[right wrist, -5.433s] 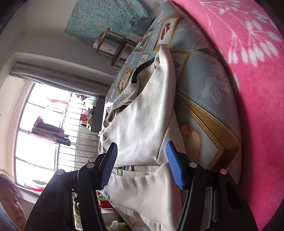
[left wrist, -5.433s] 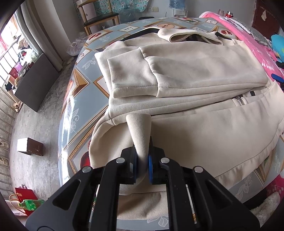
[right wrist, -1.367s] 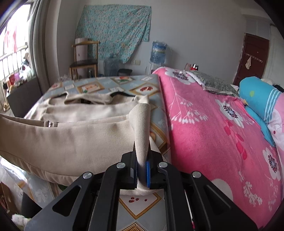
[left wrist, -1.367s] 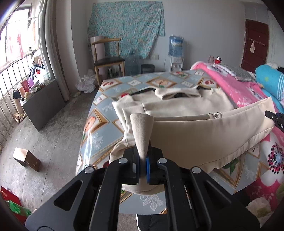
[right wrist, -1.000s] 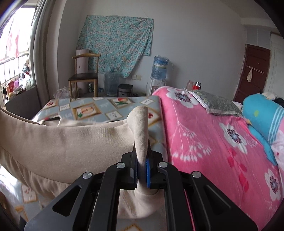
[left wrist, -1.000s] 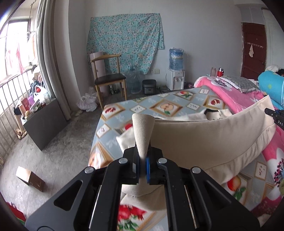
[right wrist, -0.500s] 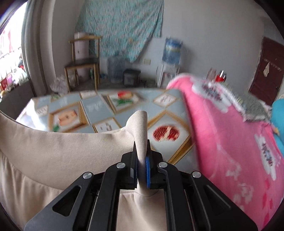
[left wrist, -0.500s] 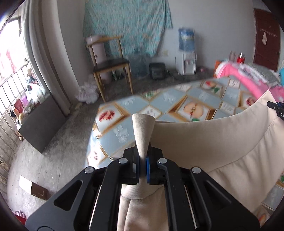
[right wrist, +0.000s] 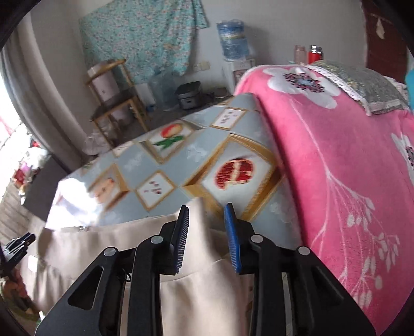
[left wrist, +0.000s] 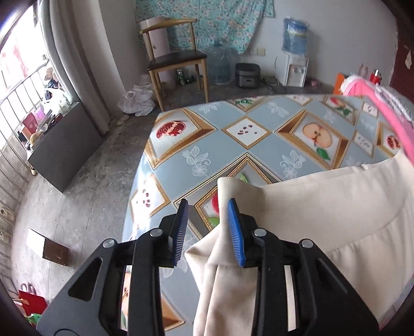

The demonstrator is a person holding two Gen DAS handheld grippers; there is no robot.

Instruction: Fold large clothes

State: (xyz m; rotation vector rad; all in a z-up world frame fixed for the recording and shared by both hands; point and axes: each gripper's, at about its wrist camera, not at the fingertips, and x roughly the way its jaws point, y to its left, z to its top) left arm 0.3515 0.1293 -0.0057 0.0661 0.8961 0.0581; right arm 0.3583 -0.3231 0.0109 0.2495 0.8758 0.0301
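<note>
On the patterned tabletop, spread from its near edge toward the middle: large cream-beige fabric garment, soft knit, with a ribbed band along its far edge and a metal zip end just visible at that edge in the right wrist view.

Left corner of the ribbed band standing up between the blue ribbed pads of the left gripper, black-framed; jaws parting, a clear gap on the left pad's side, cloth lying against the right pad, not pinched.

Right end of the band lying between the blue pads of the right gripper, same black frame; jaws likewise parting, fabric loose in the gap, no pinch visible.

Beneath: table covered in glossy grey-blue oilcloth printed with gold-framed diamonds of pomegranates, apples and seeds.

To the right, touching the table's edge: bed with bright pink floral blanket; grey patterned pillow at its far end.

Beyond the table: wooden chair with dark seat, clear water jugs on the floor, white dispenser topped by a blue bottle, dark rice cooker, teal floral cloth hung on the wall.

At left: grey curtain, dark low cabinet, small brown box on concrete floor.
</note>
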